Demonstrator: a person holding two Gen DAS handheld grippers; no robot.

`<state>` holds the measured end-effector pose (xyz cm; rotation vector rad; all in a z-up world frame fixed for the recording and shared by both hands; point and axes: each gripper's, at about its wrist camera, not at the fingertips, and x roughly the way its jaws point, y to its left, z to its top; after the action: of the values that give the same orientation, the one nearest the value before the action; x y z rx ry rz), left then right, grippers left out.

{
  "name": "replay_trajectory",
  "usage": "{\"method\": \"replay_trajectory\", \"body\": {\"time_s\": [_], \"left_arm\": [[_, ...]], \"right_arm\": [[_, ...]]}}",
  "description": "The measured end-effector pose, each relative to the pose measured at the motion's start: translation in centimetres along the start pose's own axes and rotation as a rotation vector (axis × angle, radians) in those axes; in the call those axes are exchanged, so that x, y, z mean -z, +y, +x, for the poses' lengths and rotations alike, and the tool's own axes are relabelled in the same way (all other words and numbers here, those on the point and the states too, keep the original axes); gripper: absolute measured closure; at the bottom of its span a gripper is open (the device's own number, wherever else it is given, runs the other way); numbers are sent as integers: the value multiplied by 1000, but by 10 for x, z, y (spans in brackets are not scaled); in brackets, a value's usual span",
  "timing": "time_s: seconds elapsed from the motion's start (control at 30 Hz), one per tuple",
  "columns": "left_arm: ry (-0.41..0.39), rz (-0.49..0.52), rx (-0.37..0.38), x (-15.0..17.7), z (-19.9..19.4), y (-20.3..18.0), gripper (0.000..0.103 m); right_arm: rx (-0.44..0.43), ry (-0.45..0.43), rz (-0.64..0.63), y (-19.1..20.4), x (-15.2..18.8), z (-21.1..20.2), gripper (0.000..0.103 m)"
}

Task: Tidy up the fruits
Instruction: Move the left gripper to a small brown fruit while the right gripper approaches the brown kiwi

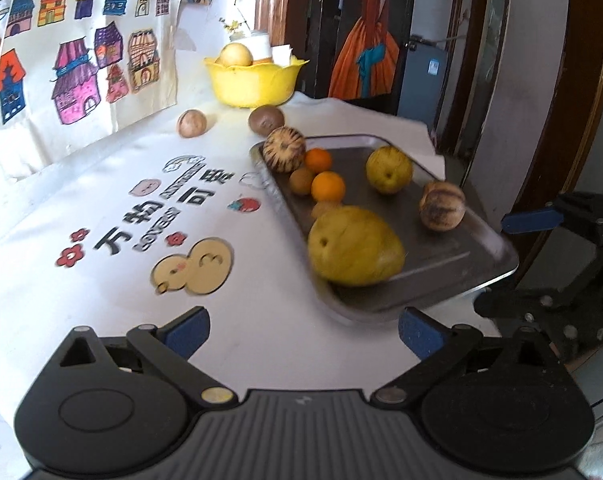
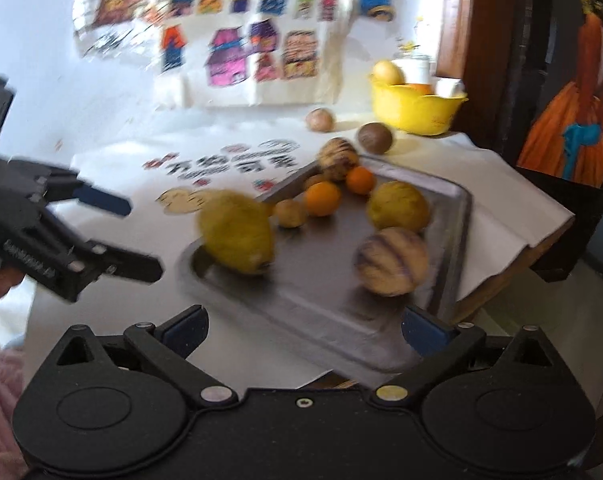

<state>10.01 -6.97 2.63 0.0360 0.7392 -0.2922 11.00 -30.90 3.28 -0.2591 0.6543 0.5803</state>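
Note:
A metal tray (image 1: 441, 272) on the white cloth carries several fruits. A big yellow one (image 1: 355, 246) lies at its near corner. Two oranges (image 1: 328, 187), a yellow-green fruit (image 1: 389, 169) and two striped ones (image 1: 442, 206) sit further in. My left gripper (image 1: 303, 330) stands open just short of the tray's near corner, nothing between its fingers. My right gripper (image 2: 303, 330) is open too, at the tray's (image 2: 321, 300) near edge, with a striped fruit (image 2: 391, 260) ahead of it. The left gripper (image 2: 145, 240) shows at the left there, beside the big yellow fruit (image 2: 237, 234).
A yellow bowl (image 1: 255, 80) holding a pale fruit stands at the back near a dark doorframe. Two brown fruits (image 1: 266, 120) (image 1: 191, 123) lie loose on the cloth between bowl and tray. Children's drawings hang on the wall. The table edge drops off right of the tray.

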Motion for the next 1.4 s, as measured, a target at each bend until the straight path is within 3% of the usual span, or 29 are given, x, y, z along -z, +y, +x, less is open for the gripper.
{"method": "replay_trajectory", "body": {"time_s": [0.4,0.77,0.87,1.0,1.13,1.27,1.4], "left_arm": [[68,-82,-48,12,-22,47,1],[46,-185,-154,1,-45,106,0],[48,-164,-180,-14,-46,118,0],[37,-44,-259,-41,-45,125,0],[-70,16,-327,-77,-45,130,0],[-167,4,-332,-117,-40,135,0],[-206,-2,-326,-152,-21,136,0]], "right_arm": [[-98,85,-88,63,-16,3,1],[-152,56,-169,101,-50,8,1],[-138,39,-185,104,-69,7,1],[-105,-11,-211,97,-106,-2,1],[-86,-57,-218,79,-149,-6,1],[-8,-148,-188,49,-191,-9,1],[36,-208,-78,8,-228,0,1]]}}
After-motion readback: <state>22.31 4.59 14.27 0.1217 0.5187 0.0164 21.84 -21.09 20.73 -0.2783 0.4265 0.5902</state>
